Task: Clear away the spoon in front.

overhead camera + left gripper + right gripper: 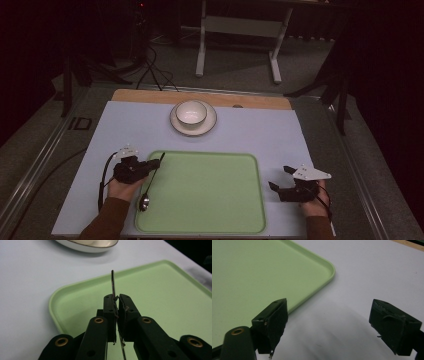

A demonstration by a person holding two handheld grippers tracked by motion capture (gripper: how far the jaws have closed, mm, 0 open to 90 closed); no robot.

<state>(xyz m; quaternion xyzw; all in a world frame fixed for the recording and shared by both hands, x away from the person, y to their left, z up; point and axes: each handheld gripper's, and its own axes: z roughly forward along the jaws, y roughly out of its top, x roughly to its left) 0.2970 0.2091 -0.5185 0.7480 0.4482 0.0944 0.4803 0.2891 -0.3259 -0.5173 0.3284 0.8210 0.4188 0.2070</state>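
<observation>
A dark metal spoon (pixel 150 185) runs along the left edge of the green tray (pixel 210 195), its bowl end toward the person. My left gripper (pixel 155 164) is shut on the spoon's thin handle (pixel 112 282), whose tip pokes out past the left gripper's (pixel 117 298) pads over the tray (pixel 162 297). Whether the spoon's bowl rests on the tray I cannot tell. My right gripper (pixel 281 177) sits on the pale mat just right of the tray. The right gripper (pixel 337 322) stands open with nothing between its fingers, beside the tray's corner (pixel 329 267).
A white bowl (pixel 190 112) stands on a white saucer (pixel 193 129) at the back middle of the pale blue mat (pixel 130 130); the saucer's rim (pixel 87 246) lies ahead of my left gripper. A wooden strip (pixel 250 100) edges the table's far side. Table legs and cables occupy the floor beyond.
</observation>
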